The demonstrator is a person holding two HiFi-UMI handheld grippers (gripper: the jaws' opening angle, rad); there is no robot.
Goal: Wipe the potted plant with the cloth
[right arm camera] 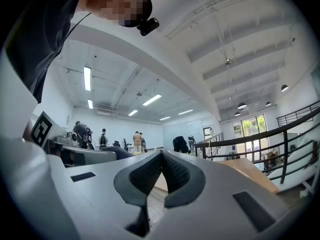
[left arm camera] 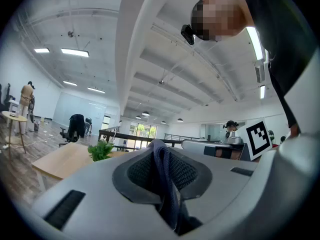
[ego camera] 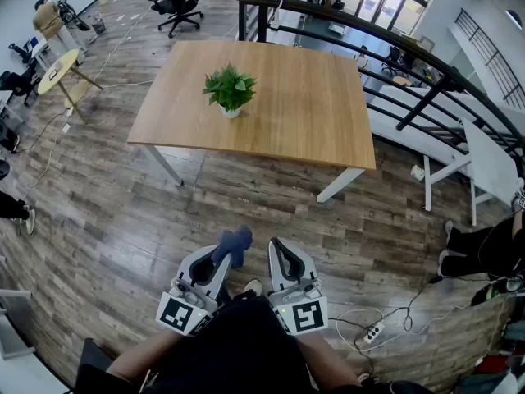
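A small green potted plant in a white pot stands on the wooden table, well ahead of both grippers. My left gripper is shut on a dark blue cloth, which sticks out past its tips. In the left gripper view the cloth runs up between the jaws, with the plant far off at the left. My right gripper is held beside the left one, shut and empty; in the right gripper view its tips meet with nothing between them.
A black railing curves behind the table at the right. A white bench stands right of the table. A power strip with cables lies on the wood floor near my feet. An office chair and a small round table stand far left.
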